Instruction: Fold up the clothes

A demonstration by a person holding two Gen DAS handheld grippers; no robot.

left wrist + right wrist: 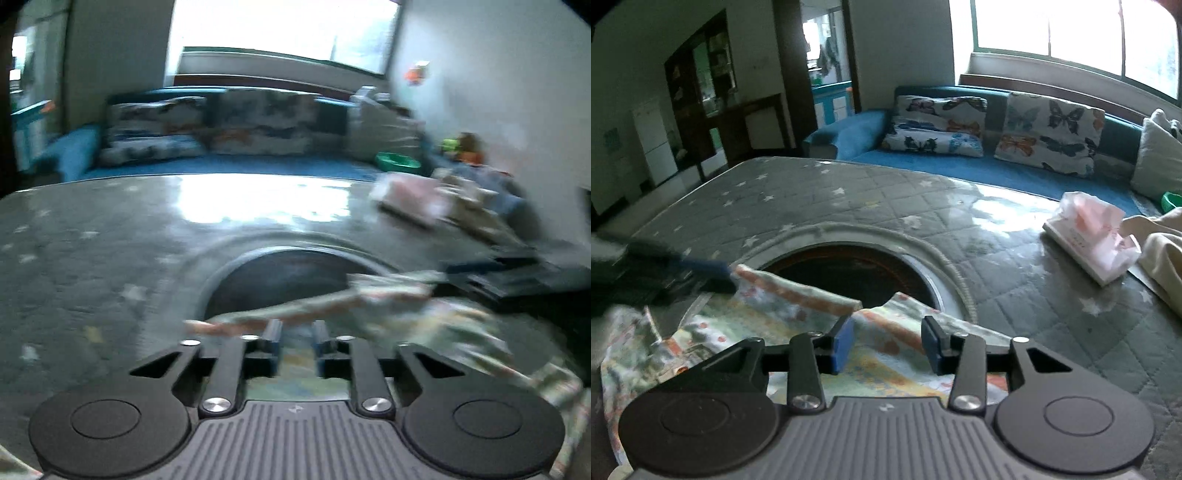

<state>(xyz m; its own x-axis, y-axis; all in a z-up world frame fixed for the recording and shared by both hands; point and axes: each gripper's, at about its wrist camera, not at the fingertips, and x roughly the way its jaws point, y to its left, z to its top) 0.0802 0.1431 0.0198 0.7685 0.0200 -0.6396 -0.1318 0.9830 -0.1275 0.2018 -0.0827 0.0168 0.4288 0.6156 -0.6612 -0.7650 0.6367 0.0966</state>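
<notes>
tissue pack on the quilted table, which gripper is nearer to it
Right, as far as the views show. The right gripper hovers over the patterned cloth, with the tissue pack off to its right. The left gripper sits further left, at the cloth's far-left edge.

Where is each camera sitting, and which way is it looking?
Left wrist view: sits on the left tongs, looking along them and down over the patterned cloth and the grey quilted table toward the blue sofa; only its own tongs show.
Right wrist view: sits on the right tongs, facing the same way; its own open tongs show, and the left tongs reach in from the left, at the cloth's edge.
Both share the cloth, the table's round hole, the pink packet and the sofa.
</notes>
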